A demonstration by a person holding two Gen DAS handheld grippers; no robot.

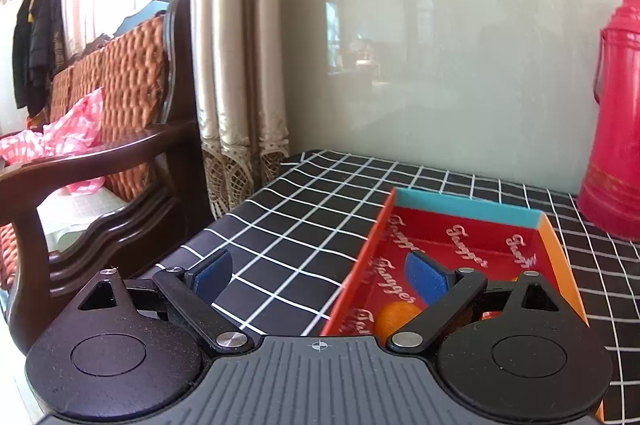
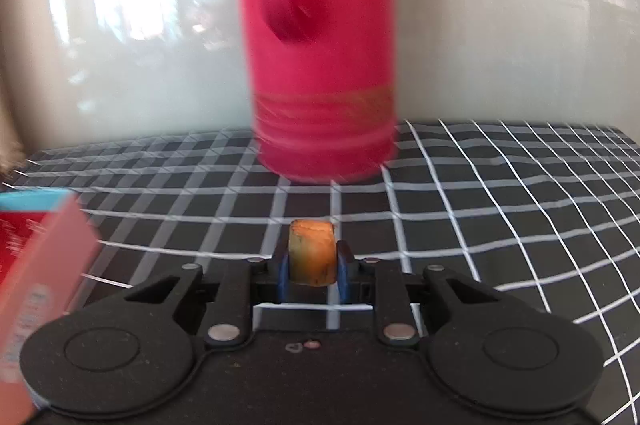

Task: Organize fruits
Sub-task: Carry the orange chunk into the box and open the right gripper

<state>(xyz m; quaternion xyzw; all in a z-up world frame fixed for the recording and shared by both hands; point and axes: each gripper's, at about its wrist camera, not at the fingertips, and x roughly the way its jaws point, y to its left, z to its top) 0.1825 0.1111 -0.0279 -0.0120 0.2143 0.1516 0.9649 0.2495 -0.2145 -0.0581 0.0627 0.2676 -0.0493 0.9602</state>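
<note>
A red box (image 1: 460,249) with a teal far wall and orange sides lies on the black checked tablecloth (image 1: 304,225). One orange fruit (image 1: 394,319) rests in its near left corner, partly hidden behind my linkage. My left gripper (image 1: 320,277) is open and holds nothing. Its jaws straddle the box's left wall, with the right pad (image 1: 426,279) over the box's inside. In the right wrist view my right gripper (image 2: 312,267) is shut on a small orange fruit (image 2: 312,249), squeezed flat between the blue pads above the cloth. The box's corner (image 2: 44,257) shows at the left, blurred.
A tall red thermos flask (image 2: 320,65) stands near the wall behind the held fruit, also visible at the far right as the flask (image 1: 616,145). A dark wooden chair (image 1: 132,153) with orange cushions stands off the table's left edge, next to curtains (image 1: 240,65).
</note>
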